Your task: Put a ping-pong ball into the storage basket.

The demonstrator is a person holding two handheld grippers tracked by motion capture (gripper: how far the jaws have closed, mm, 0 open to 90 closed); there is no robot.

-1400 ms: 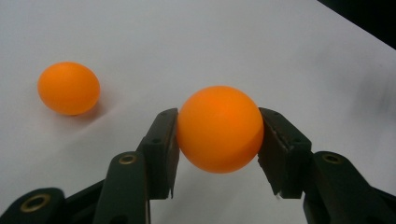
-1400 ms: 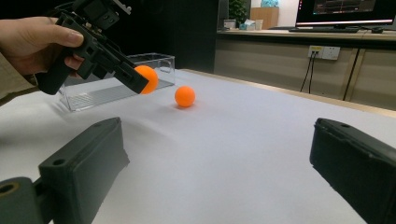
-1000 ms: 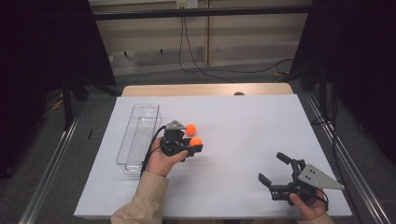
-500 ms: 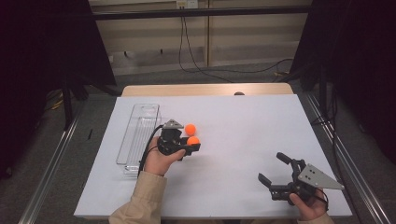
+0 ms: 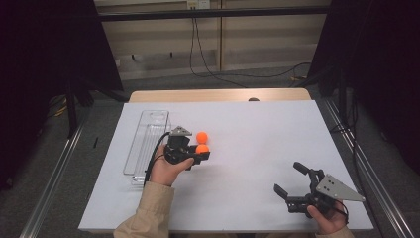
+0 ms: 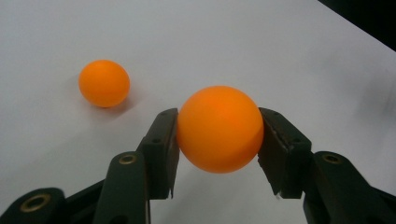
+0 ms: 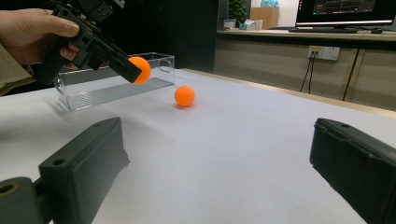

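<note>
No brand, label or readable writing shows on any of the things; a monitor far back in the right gripper view carries marks too small to read.

The left hand-held gripper (image 5: 200,151) pinches an orange ball (image 6: 219,128) between its two black jaws, which press on the ball's sides. In the right gripper view this held ball (image 7: 140,70) hangs clear of the white tabletop (image 5: 257,134), in front of the clear plastic tray (image 7: 116,84). A second orange ball (image 5: 201,137) lies on the tabletop just beyond the held one; from above the two look almost touching, but the gripper views show them apart, the loose ball (image 7: 185,95) resting on its own shadow.

The tray (image 5: 146,144) lies lengthwise at the left of the tabletop, just beside the left hand (image 5: 166,171). Its near end is partly covered by that hand and the trailing cable, and its transparent walls make its inside hard to make out.

The right hand-held gripper (image 5: 289,183) sits near the tabletop's front right corner, well apart from the balls, with its jaws spread wide and nothing between them. The right hand (image 5: 327,220) is cut off by the lower edge of the high view, and both sleeves run out of the picture there. The room around the tabletop is dark, and little can be told in it.
</note>
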